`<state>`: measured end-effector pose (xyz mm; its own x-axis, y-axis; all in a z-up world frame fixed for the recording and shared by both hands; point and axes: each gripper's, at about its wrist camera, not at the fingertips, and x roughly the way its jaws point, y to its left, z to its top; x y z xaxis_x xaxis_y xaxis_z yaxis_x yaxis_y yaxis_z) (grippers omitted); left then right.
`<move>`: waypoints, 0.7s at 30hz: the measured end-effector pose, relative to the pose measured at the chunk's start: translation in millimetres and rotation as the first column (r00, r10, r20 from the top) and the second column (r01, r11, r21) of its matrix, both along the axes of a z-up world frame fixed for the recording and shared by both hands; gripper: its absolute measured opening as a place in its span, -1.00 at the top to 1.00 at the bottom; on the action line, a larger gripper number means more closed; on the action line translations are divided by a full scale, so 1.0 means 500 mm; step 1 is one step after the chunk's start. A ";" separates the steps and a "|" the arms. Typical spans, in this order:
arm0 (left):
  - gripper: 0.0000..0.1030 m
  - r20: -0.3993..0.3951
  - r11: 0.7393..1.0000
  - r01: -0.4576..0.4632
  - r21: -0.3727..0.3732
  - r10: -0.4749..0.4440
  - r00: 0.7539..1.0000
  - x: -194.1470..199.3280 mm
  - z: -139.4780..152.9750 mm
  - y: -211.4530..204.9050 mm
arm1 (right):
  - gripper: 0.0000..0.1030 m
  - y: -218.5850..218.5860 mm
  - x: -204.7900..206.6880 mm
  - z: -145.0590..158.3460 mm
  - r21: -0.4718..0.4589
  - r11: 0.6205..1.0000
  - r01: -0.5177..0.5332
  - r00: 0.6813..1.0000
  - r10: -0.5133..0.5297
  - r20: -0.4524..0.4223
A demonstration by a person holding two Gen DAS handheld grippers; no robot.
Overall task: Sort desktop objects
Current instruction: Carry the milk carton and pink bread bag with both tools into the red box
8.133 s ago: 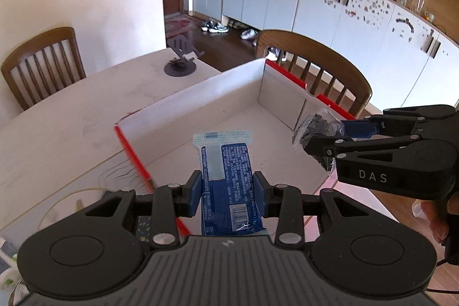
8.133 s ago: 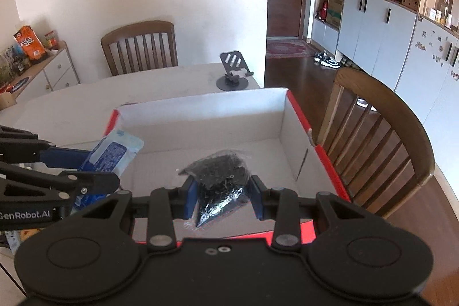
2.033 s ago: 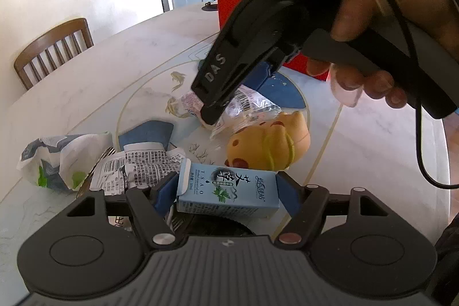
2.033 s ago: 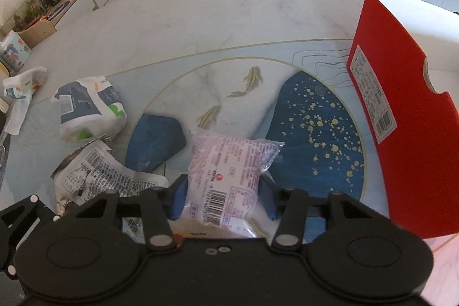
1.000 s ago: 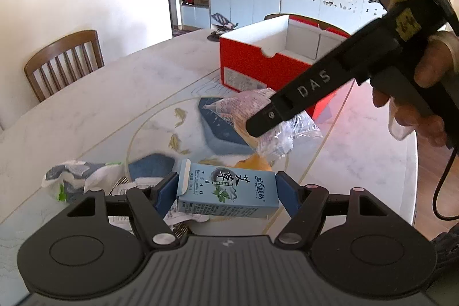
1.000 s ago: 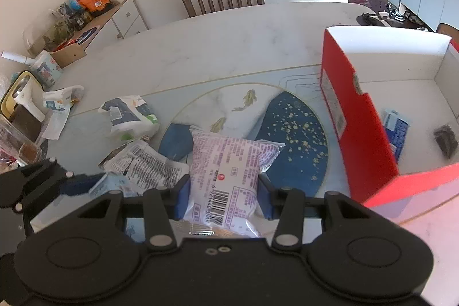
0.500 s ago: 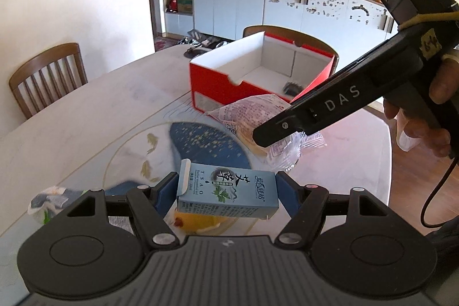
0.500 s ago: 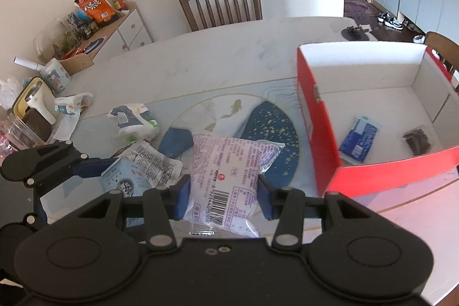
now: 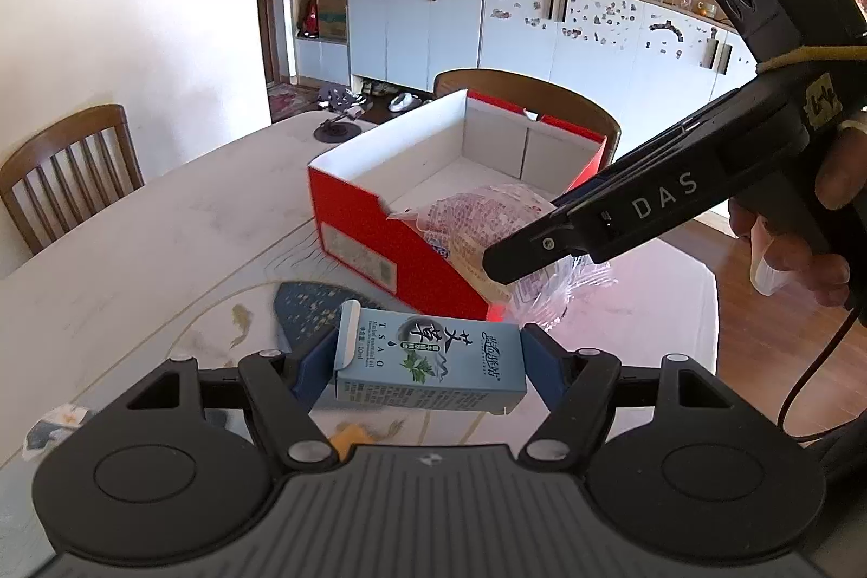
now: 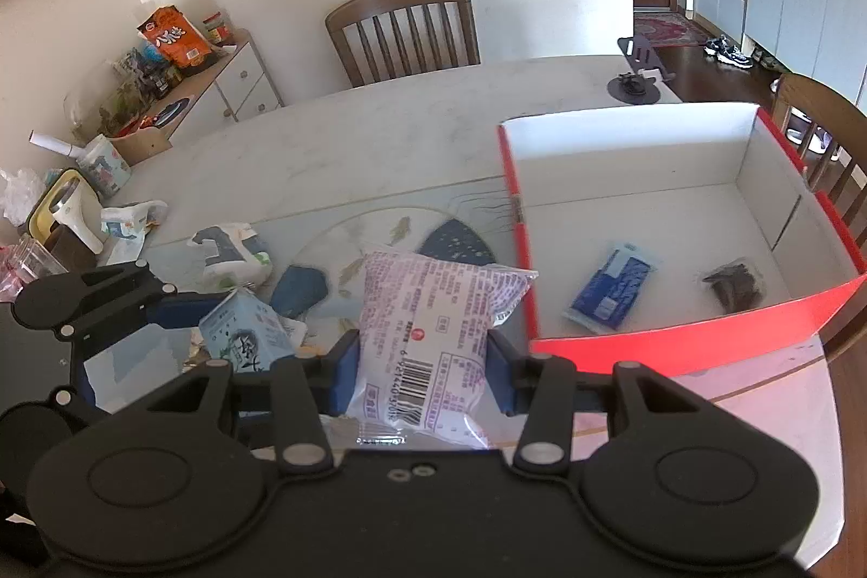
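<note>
Two items are gripped: the left gripper [image 9: 428,364] clamps a small carton [image 9: 431,364] between its jaws, the right gripper [image 10: 422,364] a pink packet [image 10: 428,334]. Ahead of both jaws sits the red box [image 10: 677,345]; each should clear its near wall before releasing, one after the other.

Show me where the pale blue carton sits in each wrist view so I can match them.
Left wrist: pale blue carton at bottom centre, lengthwise between the left gripper pads.
Right wrist: the carton at lower left, in the other gripper.
Shared landmark: red box, beyond the carton in both.
</note>
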<state>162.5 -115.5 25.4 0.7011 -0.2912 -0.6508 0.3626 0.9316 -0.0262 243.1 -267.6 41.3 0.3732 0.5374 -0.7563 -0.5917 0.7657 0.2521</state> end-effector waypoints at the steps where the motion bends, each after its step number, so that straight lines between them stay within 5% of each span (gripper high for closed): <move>1: -0.40 0.000 1.000 0.002 0.001 -0.002 1.000 0.007 -0.001 -0.008 | 0.10 -0.007 0.004 0.001 0.001 1.000 0.001 1.000 -0.001 0.001; 21: -0.40 -0.001 1.000 -0.002 0.004 0.002 1.000 0.145 0.019 -0.157 | 0.10 -0.134 0.155 -0.001 -0.005 1.000 0.009 1.000 -0.009 0.023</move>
